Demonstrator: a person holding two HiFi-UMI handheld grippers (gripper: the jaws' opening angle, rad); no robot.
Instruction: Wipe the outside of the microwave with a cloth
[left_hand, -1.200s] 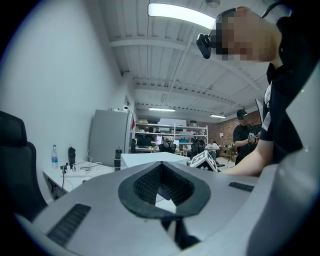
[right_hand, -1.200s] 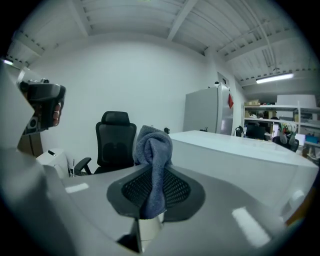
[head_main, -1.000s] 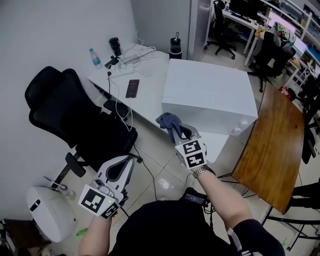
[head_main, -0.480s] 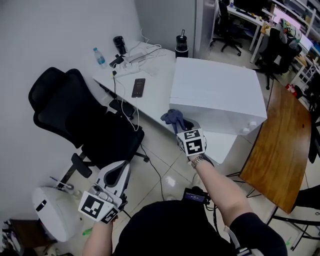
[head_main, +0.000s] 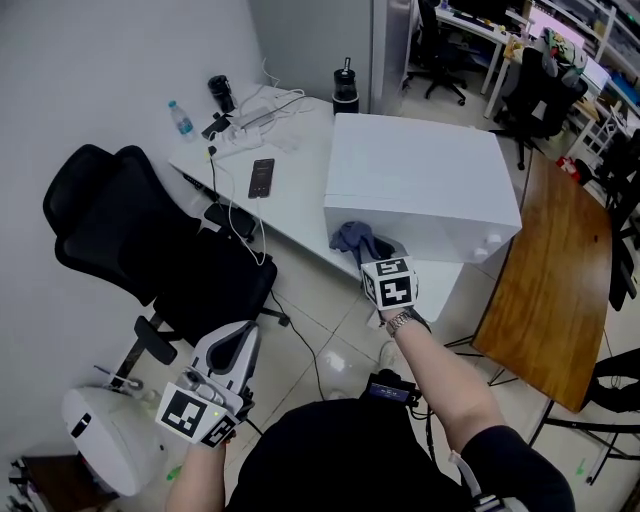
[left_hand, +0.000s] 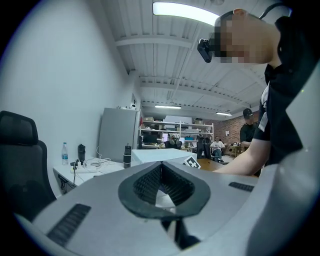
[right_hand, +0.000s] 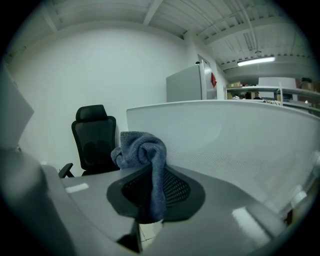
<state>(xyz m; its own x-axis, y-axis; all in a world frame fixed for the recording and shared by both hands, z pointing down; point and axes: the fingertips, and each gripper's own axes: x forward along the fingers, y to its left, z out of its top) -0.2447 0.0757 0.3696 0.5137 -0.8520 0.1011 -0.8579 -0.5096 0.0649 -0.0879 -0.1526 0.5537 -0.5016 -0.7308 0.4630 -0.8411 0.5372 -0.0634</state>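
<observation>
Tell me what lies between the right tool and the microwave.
Only the blue-grey cloth, pinched in the right tool, lies before the white microwave; the right gripper view shows it best.

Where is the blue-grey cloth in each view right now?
Head view: cloth at centre, at the microwave's near left corner, held by the right gripper.
Left gripper view: not in it.
Right gripper view: cloth at centre, pinched between the jaws.
Shared landmark: the microwave, seen in all three views.
</observation>
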